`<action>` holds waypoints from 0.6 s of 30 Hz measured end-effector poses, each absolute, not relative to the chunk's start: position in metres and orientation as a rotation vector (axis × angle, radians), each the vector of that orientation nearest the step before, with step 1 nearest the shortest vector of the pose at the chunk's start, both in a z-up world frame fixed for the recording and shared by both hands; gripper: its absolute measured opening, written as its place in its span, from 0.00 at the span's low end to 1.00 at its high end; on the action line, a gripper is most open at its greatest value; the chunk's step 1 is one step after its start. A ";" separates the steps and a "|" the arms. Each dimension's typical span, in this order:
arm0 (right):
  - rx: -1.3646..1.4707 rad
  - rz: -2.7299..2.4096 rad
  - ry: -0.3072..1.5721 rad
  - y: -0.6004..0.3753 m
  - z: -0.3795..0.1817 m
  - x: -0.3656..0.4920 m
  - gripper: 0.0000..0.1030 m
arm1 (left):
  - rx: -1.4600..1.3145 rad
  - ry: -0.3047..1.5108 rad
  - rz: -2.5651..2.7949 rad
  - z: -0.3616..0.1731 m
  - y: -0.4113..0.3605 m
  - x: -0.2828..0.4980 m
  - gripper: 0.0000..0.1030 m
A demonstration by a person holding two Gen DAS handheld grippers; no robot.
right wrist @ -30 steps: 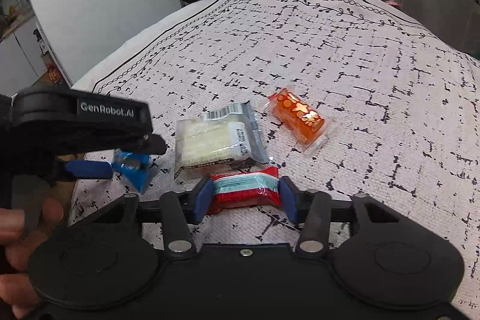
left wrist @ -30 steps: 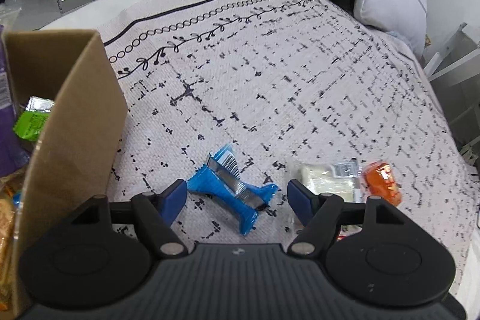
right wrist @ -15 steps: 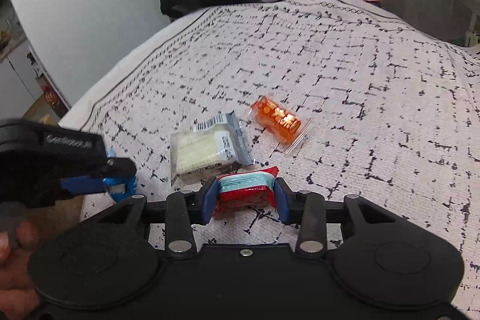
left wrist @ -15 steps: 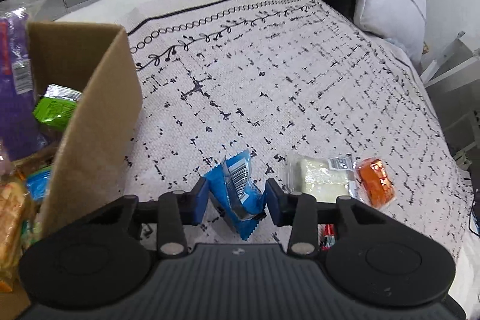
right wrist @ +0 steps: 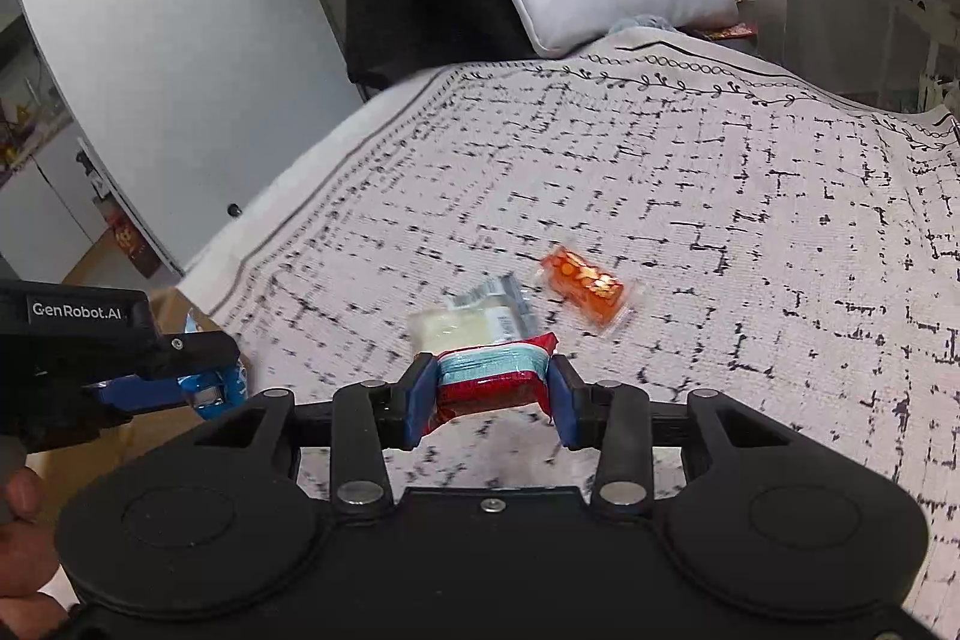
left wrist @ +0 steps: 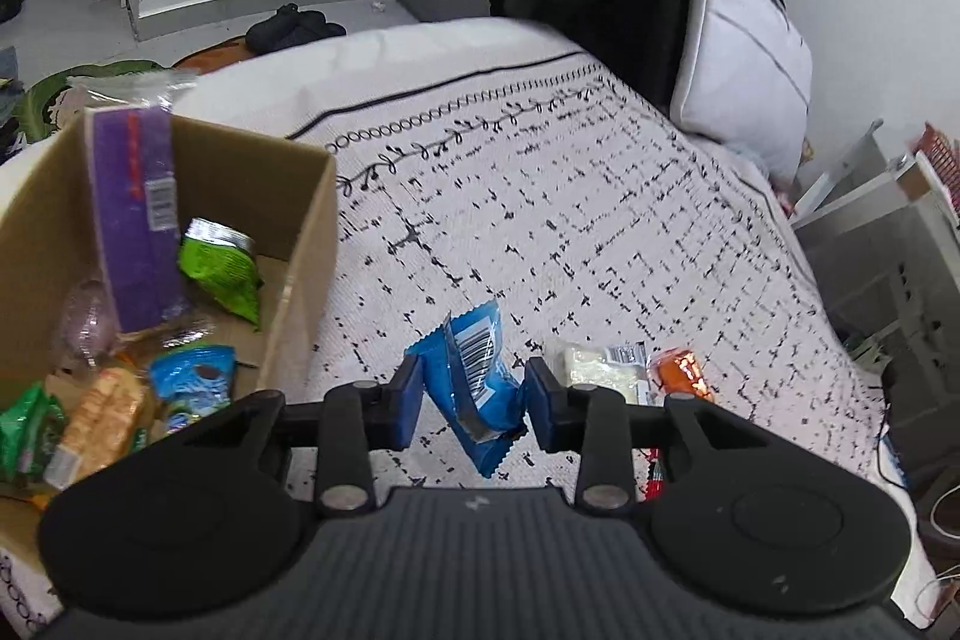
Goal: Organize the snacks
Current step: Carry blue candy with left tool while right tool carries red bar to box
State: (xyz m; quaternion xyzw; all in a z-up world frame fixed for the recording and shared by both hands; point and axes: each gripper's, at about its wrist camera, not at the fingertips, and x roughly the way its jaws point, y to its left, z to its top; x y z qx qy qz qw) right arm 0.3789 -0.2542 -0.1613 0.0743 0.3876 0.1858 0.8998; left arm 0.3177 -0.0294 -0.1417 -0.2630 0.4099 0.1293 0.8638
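With left gripper (left wrist: 474, 394) jaws pinching the blue snack packet (left wrist: 474, 376) above the bed (left wrist: 600, 232) and right gripper (right wrist: 489, 394) jaws clamping the red packet (right wrist: 489, 379), best to carry both over the cardboard box (left wrist: 300, 250) rim, then release low among its snacks.

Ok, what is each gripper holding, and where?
Left gripper pinches the blue snack packet across its middle; right gripper clamps the red snack pack by its ends.
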 end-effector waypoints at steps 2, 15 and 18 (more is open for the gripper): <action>0.155 0.393 0.797 -0.249 -0.156 0.373 0.38 | -0.556 0.847 0.269 -0.135 -0.025 0.312 0.34; 0.131 0.438 0.740 -0.217 -0.118 0.347 0.38 | -0.587 0.776 0.273 -0.100 0.006 0.278 0.34; 0.129 0.443 0.731 -0.210 -0.111 0.342 0.38 | -0.601 0.767 0.278 -0.097 0.015 0.272 0.34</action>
